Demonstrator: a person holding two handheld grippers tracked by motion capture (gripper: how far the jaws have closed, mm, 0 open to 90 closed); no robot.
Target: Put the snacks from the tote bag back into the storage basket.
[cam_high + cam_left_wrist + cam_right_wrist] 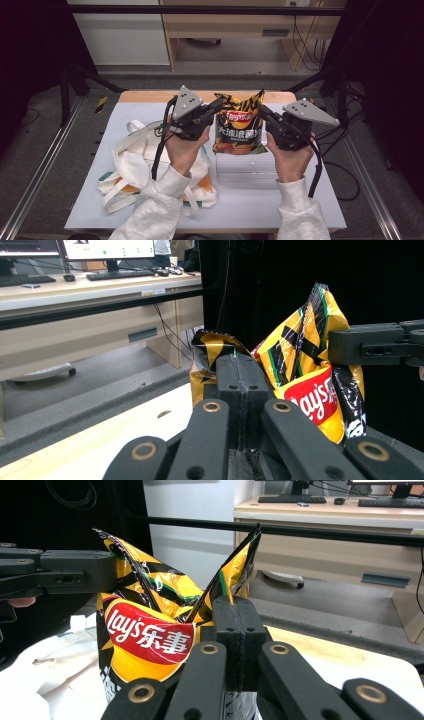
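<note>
Yellow and black foil makes the chip bag (239, 125), with a red logo on the front. It is held up over the middle of the worktop (280, 210), nearer to the far edge, and its top is crumpled into two raised corners. The left claw (218, 106) is closed on the left top corner, and the right claw (261, 111) is closed on the right top corner. Just under the bag lies a clear box (247, 170). Near the left edge lies a white tote (145, 160), partly covered by the left sleeve (155, 210). Nothing stands between bag and box.
</note>
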